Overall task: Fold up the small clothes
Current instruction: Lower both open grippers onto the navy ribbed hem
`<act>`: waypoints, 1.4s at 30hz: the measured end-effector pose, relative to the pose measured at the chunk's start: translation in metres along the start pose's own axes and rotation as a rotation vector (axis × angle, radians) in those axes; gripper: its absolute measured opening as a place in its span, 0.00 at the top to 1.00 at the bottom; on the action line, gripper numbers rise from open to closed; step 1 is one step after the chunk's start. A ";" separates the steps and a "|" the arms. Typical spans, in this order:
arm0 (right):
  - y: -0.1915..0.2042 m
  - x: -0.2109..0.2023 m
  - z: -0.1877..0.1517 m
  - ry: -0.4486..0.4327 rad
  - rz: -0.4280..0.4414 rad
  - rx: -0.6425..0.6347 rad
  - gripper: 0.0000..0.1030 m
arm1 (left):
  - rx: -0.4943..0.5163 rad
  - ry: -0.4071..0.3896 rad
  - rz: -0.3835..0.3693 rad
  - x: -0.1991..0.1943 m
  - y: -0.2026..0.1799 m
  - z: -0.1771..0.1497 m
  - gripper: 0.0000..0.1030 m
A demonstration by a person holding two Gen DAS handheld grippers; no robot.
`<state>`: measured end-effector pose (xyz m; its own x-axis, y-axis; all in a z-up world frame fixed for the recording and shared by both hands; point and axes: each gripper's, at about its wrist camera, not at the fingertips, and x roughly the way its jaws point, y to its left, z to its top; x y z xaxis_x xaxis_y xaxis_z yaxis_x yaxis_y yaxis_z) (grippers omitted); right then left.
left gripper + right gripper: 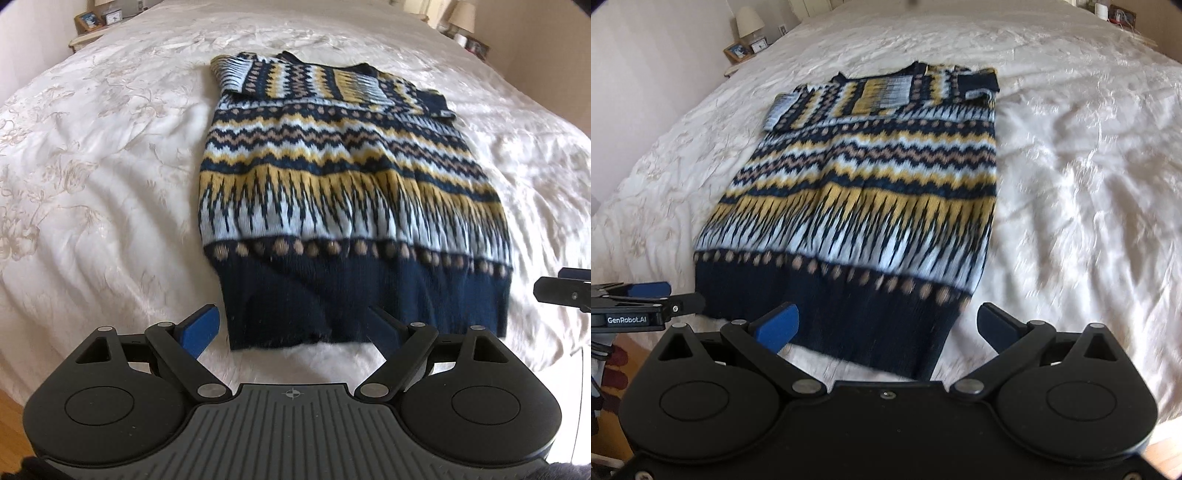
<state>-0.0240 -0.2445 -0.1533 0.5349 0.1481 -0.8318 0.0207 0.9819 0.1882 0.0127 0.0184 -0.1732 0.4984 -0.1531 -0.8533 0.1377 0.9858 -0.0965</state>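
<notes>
Left wrist: sweater (332, 192) on bedspread (92, 166); lamp (461, 16) beyond.

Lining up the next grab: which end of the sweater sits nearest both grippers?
The plain navy hem band, between the open left gripper and right gripper. The far end has folded-in sleeves.

- The left gripper (293, 325) is showing a matte black body with two round discs, silver pivot screws and a ribbed grey plate bearing a small crosshair mark.
- Its fingers (201, 326) are wearing blue pads.
- The right gripper (886, 326) is showing the same black linkages, silver screws and blue pads (777, 325).
- Left of that gripper, white "GenRobot.AI" lettering is appearing on black.
</notes>
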 end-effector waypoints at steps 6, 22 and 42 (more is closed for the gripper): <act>0.004 0.006 -0.017 0.015 0.014 0.031 0.01 | 0.013 0.005 -0.003 0.008 0.011 -0.011 0.17; -0.012 0.053 -0.013 0.077 -0.004 0.115 0.01 | 0.076 0.011 -0.024 0.044 0.017 0.008 0.17; -0.026 0.094 -0.019 0.163 0.057 0.186 0.01 | 0.063 0.123 -0.036 0.086 0.017 0.009 0.01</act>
<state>0.0095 -0.2542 -0.2463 0.3969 0.2341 -0.8875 0.1576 0.9352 0.3172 0.0659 0.0217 -0.2439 0.3837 -0.1745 -0.9068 0.2086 0.9730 -0.0990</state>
